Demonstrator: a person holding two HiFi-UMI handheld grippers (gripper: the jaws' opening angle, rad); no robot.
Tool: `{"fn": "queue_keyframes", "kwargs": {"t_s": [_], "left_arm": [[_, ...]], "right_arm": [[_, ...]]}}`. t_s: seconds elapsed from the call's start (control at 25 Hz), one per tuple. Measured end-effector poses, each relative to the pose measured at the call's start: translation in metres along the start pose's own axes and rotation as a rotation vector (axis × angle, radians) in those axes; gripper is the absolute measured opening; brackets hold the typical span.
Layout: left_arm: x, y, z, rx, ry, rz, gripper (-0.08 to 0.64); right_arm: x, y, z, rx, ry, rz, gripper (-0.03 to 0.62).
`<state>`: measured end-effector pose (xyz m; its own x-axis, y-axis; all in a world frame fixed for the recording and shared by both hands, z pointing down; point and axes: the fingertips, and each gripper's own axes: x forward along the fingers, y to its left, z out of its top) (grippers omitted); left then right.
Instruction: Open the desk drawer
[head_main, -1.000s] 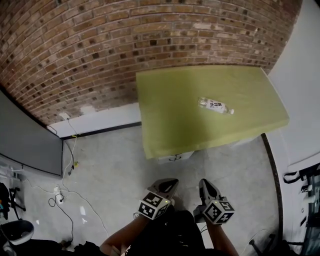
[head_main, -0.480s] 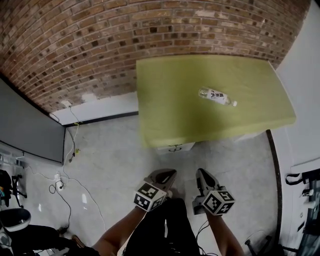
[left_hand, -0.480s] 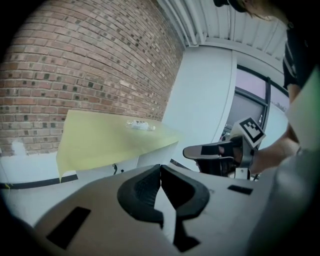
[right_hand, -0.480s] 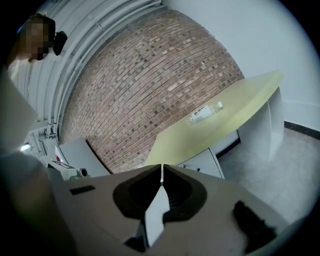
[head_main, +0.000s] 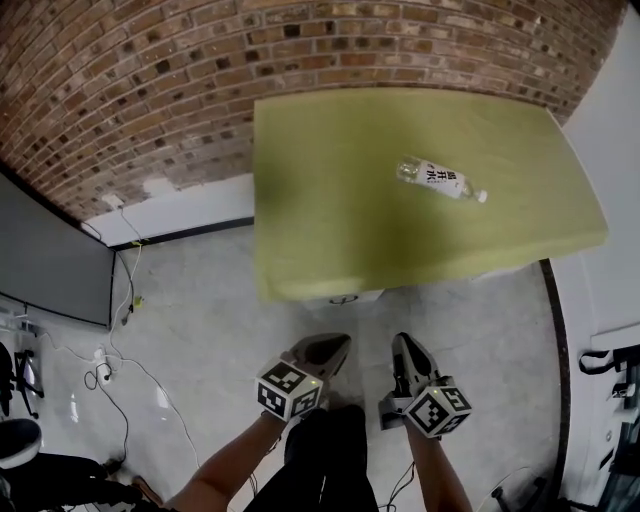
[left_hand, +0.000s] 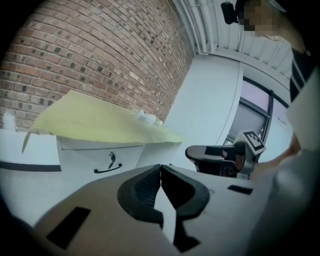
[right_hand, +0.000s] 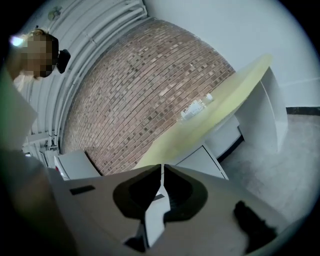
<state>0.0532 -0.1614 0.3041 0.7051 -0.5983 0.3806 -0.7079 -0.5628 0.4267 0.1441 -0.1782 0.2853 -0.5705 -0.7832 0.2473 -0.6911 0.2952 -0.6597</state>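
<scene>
Desk (head_main: 340, 200) closer than a second ago

A clear labelled bottle (head_main: 441, 180) lay on its side. White cables (head_main: 100, 377) trailed across the grey floor (head_main: 215, 325) below a brick wall (head_main: 150, 80), beside a dark panel (head_main: 50, 262).

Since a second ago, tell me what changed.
The desk looms larger in the head view: the person has moved nearer, left gripper and right gripper carried along. Nothing taken or released. Both stay shut and empty, the bottle lies on the desk, the drawer closed.
</scene>
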Motion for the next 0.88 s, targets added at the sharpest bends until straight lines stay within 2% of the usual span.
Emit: {"fn": "queue_keyframes", "kwargs": {"t_s": [0.2, 0.4, 0.68, 0.8, 0.88], "left_arm": [[0.033, 0.044, -0.048, 0.015, -0.023, 0.021, 0.011], [0.065, 0.086, -0.103, -0.047, -0.082, 0.075, 0.011], [0.111, 0.127, -0.172, -0.101, -0.166, 0.134, 0.011], [0.133, 0.140, -0.203, -0.110, -0.186, 0.121, 0.011], [0.149, 0.150, -0.225, -0.082, -0.172, 0.105, 0.011]], "right_arm": [[0.029, -0.045, -0.035, -0.011, -0.066, 0.050, 0.014], [0.059, -0.089, -0.078, -0.039, -0.129, 0.094, 0.012], [0.101, -0.146, -0.147, -0.073, -0.150, 0.157, 0.012], [0.117, -0.167, -0.174, -0.051, -0.169, 0.186, 0.012], [0.131, -0.183, -0.192, -0.054, -0.164, 0.206, 0.012]]}}
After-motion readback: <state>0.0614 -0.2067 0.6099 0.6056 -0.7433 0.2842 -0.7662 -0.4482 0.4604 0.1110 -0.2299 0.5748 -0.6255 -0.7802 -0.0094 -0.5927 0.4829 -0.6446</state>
